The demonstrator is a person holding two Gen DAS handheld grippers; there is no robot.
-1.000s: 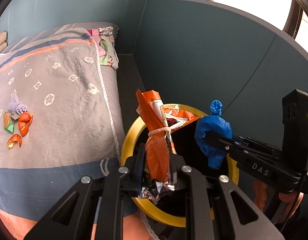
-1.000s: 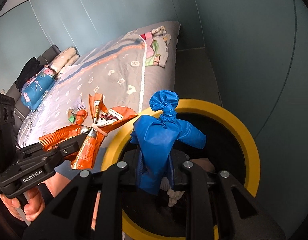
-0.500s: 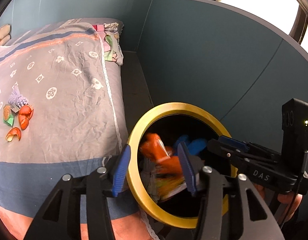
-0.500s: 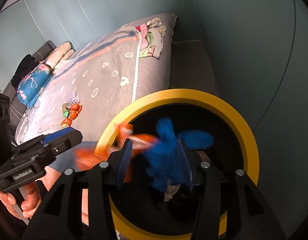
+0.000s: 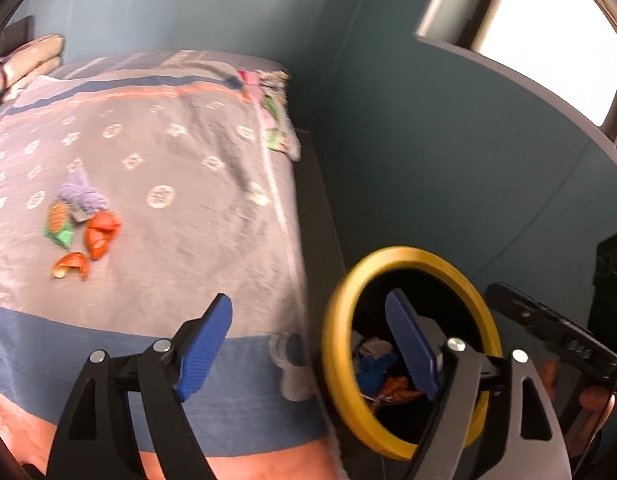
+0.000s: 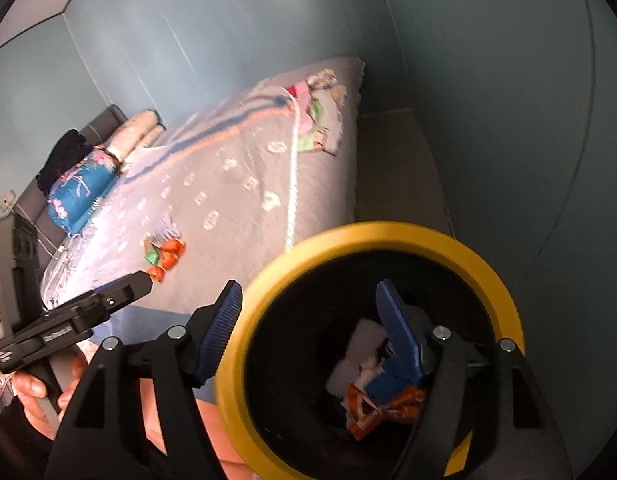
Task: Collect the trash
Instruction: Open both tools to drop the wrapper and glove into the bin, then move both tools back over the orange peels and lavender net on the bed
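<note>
The round black bin with a smooth yellow plastic rim (image 6: pixel 448 240) looks matt inside. In it lie a crinkled glossy orange foil wrapper (image 6: pixel 388 408) and a soft blue rubbery scrap (image 5: pixel 372 368). The grey patterned cloth bedspread (image 5: pixel 188 220) is matt and creased. The ribbed blue gripper pads (image 5: pixel 206 344) look rubbery.

Two black hand-held grippers with blue pads

Each gripper, left (image 5: pixel 308 344) and right (image 6: pixel 308 320), had black angular arms with triangular cutouts, silver round screws, ribbed blue fingers (image 5: pixel 204 350), and small pale lettering along its side.
</note>
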